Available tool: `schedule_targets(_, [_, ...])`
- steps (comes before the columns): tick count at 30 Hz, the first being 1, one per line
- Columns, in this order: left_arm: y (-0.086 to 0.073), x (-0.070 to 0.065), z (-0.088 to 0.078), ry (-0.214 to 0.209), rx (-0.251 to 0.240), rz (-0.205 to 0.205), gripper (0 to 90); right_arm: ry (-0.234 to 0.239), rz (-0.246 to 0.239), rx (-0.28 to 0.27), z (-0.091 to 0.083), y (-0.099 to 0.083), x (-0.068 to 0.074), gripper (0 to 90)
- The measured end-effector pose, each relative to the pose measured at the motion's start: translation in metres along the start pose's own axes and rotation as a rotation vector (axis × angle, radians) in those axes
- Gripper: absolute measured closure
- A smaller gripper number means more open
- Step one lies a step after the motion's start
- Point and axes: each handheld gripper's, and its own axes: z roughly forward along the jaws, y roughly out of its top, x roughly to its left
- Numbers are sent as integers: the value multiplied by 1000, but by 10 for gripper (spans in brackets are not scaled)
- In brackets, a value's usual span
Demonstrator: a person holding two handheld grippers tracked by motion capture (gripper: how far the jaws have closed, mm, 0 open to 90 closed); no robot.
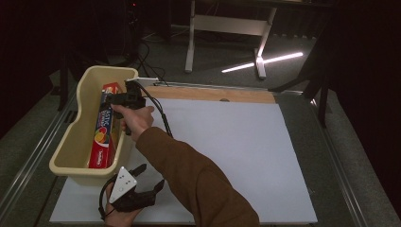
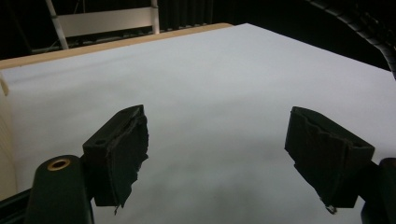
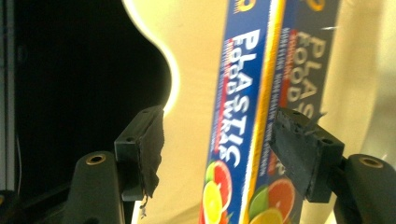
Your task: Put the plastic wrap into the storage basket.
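Observation:
A long blue and red box of plastic wrap (image 1: 101, 137) lies lengthwise in a cream plastic tub (image 1: 61, 163) at the table's left. My right gripper (image 1: 112, 98) reaches across over the far end of the box. In the right gripper view the jaws (image 3: 217, 140) stand open and wide apart, with the box (image 3: 238, 116) below them, close to the right jaw, and the tub wall (image 3: 191, 70) behind. My left gripper (image 1: 150, 176) hovers near the front edge, just in front of the tub. It is open (image 2: 217, 140) over the white sheet (image 2: 210, 70) with nothing between its fingers.
A white board (image 1: 236, 151) covers most of the table, with a wooden strip (image 1: 213, 93) along its back edge. Metal rails (image 1: 333, 156) run down both sides. A white table frame (image 1: 227, 28) stands on the floor beyond. The right gripper's cable (image 1: 161, 113) trails over the board.

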Motion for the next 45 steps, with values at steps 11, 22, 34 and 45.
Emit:
schedule_targets(11, [1,-1,2,3,7,12,211,23,-196,33,-23,-6,4,381])
schedule_targets(22, [0,-2,-1,22,6,17,212,-135,-535,-69,-63,-29,-5,439])
schedule_targets(34, [1,-5,2,21,18,35,212,-236,-697,-110,-111,-59,-42,443])
schedule_targets(45, [1,-5,5,23,26,36,212,-255,-677,-173,-153,-84,-93,442])
